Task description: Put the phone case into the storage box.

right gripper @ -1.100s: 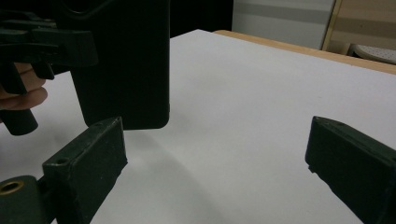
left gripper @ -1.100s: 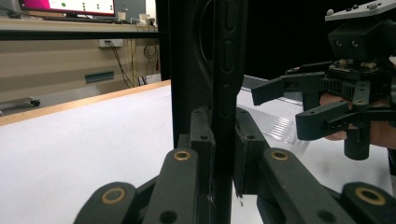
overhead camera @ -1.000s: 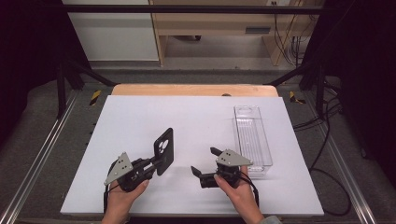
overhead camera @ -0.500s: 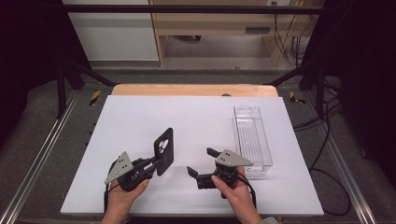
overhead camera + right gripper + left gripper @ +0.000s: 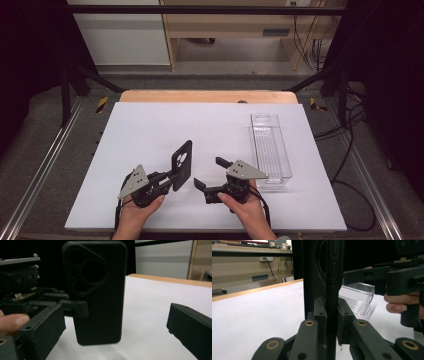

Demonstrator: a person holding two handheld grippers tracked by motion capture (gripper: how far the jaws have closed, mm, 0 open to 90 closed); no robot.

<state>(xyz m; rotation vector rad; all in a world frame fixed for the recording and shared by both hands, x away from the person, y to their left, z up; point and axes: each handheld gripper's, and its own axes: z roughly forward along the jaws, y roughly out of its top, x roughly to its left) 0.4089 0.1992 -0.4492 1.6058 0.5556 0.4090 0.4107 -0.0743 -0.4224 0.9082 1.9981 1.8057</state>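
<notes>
Half done, I judge: left hand-held gripper (image 5: 172, 177) clamps the phone case (image 5: 182, 164) upright; right hand-held gripper (image 5: 210, 174), just beside the case, gapes wide, its grasp yet to come.

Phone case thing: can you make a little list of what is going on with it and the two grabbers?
held thing: black phone case, upright, camera holes showing
left hand-held gripper: shut on the case's edge
right hand-held gripper: jaws open, facing the case, not touching
clear tray: on the table's right side
table: white top
</notes>
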